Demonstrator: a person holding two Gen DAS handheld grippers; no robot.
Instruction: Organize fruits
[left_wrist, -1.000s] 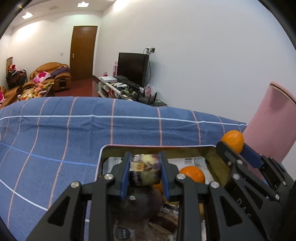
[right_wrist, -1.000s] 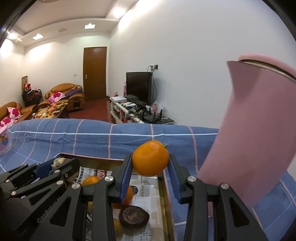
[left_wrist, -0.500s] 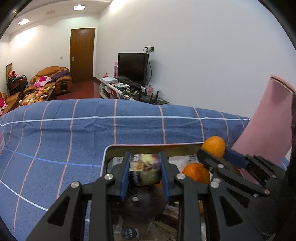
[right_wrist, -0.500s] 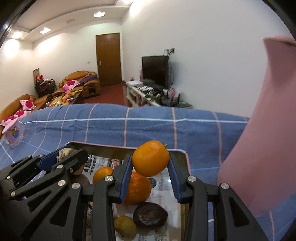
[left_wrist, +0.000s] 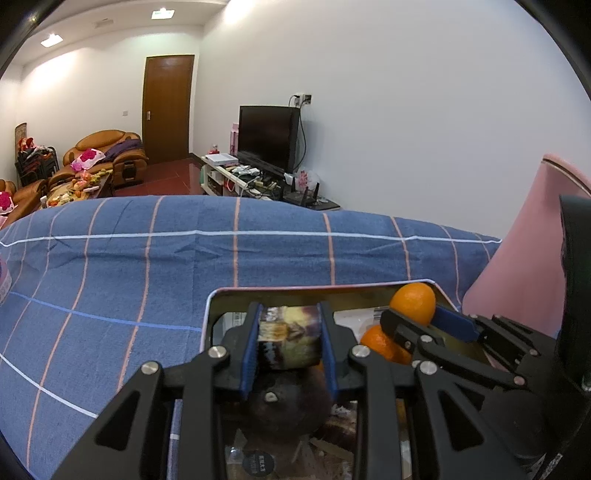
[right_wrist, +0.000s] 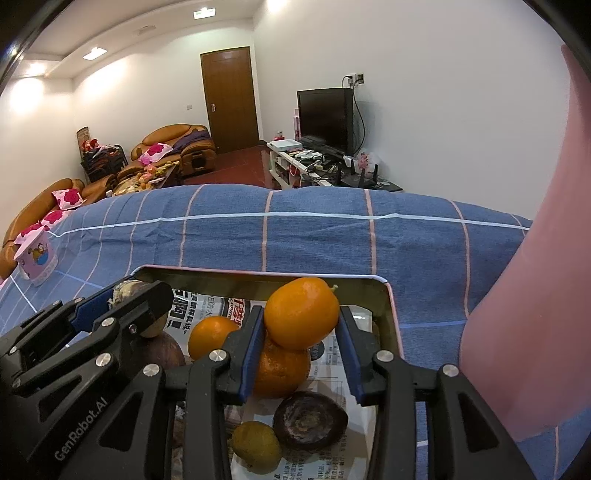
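My left gripper is shut on a mottled brown and cream fruit and holds it over the metal tray. My right gripper is shut on an orange, also just above the tray. It shows in the left wrist view too. In the tray lie two more oranges, a dark brown fruit, a small yellow-green fruit and a dark round fruit under my left gripper. Newspaper lines the tray.
The tray sits on a blue checked cloth. A pink chair back stands close on the right. A small pink cup is on the cloth at far left.
My right gripper has lowered the orange leftward over the tray, closer to the oranges lying in it. My left gripper still holds its fruit in nearly the same place.
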